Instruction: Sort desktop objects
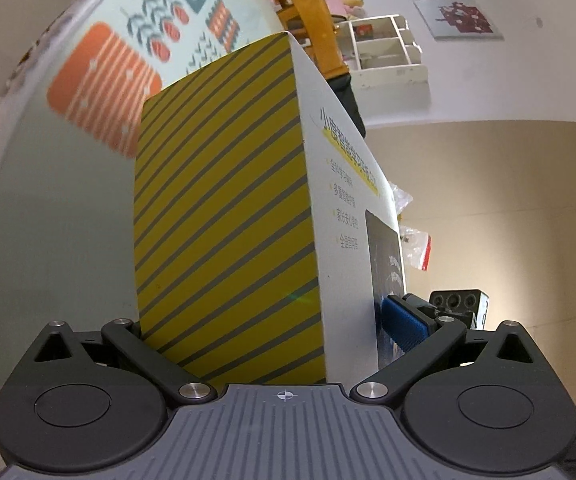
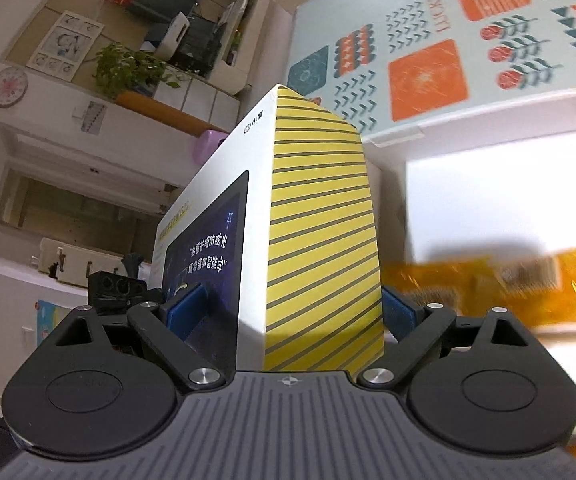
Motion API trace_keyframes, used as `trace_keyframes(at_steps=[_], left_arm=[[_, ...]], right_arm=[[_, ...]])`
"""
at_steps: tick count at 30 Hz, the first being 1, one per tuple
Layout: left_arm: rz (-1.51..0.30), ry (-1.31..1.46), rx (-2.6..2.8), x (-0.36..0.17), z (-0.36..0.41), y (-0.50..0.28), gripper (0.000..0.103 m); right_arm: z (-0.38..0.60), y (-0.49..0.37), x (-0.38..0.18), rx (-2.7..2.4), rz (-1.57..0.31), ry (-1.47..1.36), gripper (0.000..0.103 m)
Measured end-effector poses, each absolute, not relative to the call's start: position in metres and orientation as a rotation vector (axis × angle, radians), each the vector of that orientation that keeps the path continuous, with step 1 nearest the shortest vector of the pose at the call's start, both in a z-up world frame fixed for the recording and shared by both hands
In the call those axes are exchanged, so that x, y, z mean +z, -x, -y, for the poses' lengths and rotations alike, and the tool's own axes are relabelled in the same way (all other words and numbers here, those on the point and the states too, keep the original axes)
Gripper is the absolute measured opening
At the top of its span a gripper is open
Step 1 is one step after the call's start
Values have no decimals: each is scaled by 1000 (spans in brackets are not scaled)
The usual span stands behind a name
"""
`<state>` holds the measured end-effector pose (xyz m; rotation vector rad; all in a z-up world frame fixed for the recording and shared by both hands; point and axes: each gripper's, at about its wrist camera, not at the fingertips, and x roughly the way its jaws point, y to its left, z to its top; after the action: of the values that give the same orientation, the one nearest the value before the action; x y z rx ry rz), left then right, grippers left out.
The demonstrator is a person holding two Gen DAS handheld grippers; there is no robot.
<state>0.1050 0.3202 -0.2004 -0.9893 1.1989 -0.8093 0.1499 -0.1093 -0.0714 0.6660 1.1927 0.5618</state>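
A tall box [image 1: 224, 208] with yellow-and-grey striped sides and white printed faces fills the left wrist view, lifted and tilted. My left gripper [image 1: 272, 328] is shut on its lower end. One blue pad [image 1: 404, 326] presses the printed face, and the other finger is hidden behind the box. In the right wrist view the same box [image 2: 320, 232] stands between both blue pads of my right gripper [image 2: 292, 308], which is shut on it. Each view shows the other gripper's black body beside the box's printed face.
A pale mat [image 2: 428, 60] with orange and teal patterns lies beyond the box. An open white carton [image 2: 500, 184] with an orange foil packet [image 2: 528, 284] lies to the right. A white desk organiser [image 1: 384, 52] and a clear plastic bag [image 1: 418, 246] are farther off.
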Motion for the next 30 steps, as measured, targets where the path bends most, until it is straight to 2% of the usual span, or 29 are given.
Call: trace_keyframes(at_steps=[16,30], left_arm=[[-1183,965,-716,-180,-302,-16,103],[-1268,898,-790,-183,-249,-23,103]], right_arm=[[147,-89,-74,636,-1207,-653,103],[202,-49,-78,528,-1189,-667,103]])
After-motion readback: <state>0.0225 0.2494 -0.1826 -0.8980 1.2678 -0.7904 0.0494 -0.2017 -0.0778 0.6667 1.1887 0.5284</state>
